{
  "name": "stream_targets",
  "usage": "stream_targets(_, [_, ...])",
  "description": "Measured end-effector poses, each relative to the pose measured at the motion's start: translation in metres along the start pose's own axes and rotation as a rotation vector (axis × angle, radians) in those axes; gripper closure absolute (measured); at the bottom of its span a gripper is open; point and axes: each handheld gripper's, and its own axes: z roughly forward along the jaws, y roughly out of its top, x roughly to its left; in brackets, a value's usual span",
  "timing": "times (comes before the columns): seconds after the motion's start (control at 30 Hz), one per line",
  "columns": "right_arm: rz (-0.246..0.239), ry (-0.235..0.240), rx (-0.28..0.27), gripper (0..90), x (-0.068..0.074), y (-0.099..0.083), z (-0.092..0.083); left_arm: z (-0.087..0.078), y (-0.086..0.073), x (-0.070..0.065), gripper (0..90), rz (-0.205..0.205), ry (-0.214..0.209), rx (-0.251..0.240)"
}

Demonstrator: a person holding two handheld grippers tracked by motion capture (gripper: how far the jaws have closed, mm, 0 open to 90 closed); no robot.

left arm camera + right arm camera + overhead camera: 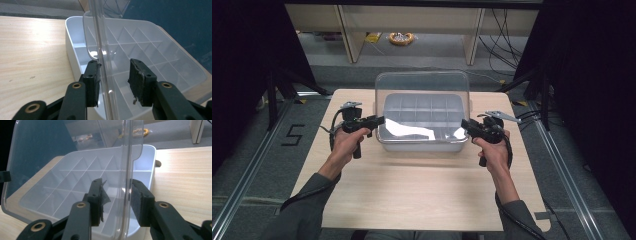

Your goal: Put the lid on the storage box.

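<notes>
A white box [422,145] with several empty compartments sits at the middle of the wooden table. Its clear lid [422,82] stands raised, almost upright over the back of the box. My left gripper [379,120] is at the lid's left edge and my right gripper [464,124] is at its right edge. In the left gripper view the lid's clear rim [102,50] runs between the jaws of the left gripper [113,80], against the left pad. In the right gripper view the rim [128,157] sits between the jaws of the right gripper [116,200]. Both are shut on the lid.
The table [412,200] has bare wood in front of the box and to both sides. Black curtains flank the table. Behind it are shelf legs, cables and a yellow coil [401,38] on the floor.
</notes>
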Motion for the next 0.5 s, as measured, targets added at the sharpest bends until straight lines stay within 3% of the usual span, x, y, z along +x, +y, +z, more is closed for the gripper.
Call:
stream_targets(0.07, [0.005,-0.008,0.018,64.6,0.000,0.002,-0.001,0.003,0.003,0.000,60.2,-0.007,0.004,-0.007])
stream_targets(0.1, [0.041,-0.028,0.032,64.6,0.003,0.003,-0.001,0.005,0.004,0.000,60.2,-0.009,0.001,-0.008])
stream_targets(0.13, [0.012,-0.019,0.016,64.6,-0.001,0.003,0.001,0.007,0.005,0.000,60.2,-0.012,0.005,-0.008])
stream_targets(0.17, [0.060,-0.019,0.029,64.5,0.002,0.004,0.001,0.008,0.005,0.001,60.1,-0.015,0.008,-0.008])
stream_targets(0.23, [0.017,-0.021,0.008,64.5,-0.003,0.005,0.006,0.012,0.006,0.002,59.8,-0.025,0.007,-0.003])
stream_targets(0.3, [0.026,-0.018,0.012,64.5,-0.003,0.004,0.006,0.016,0.006,0.004,59.8,-0.035,0.006,0.005])
stream_targets(0.33, [0.000,-0.037,0.019,64.5,-0.005,0.005,0.008,0.019,0.005,0.005,59.7,-0.040,0.008,0.006])
stream_targets(0.4, [0.067,-0.038,0.036,64.3,-0.002,0.004,0.010,0.024,0.005,0.007,59.2,-0.054,0.012,0.014])
stream_targets(0.47, [0.069,-0.033,0.023,64.2,-0.003,0.004,0.012,0.026,0.005,0.008,59.0,-0.060,0.013,0.015])
stream_targets(0.5, [0.099,-0.047,0.049,64.2,-0.001,0.004,0.011,0.027,0.006,0.009,58.9,-0.064,0.014,0.015])
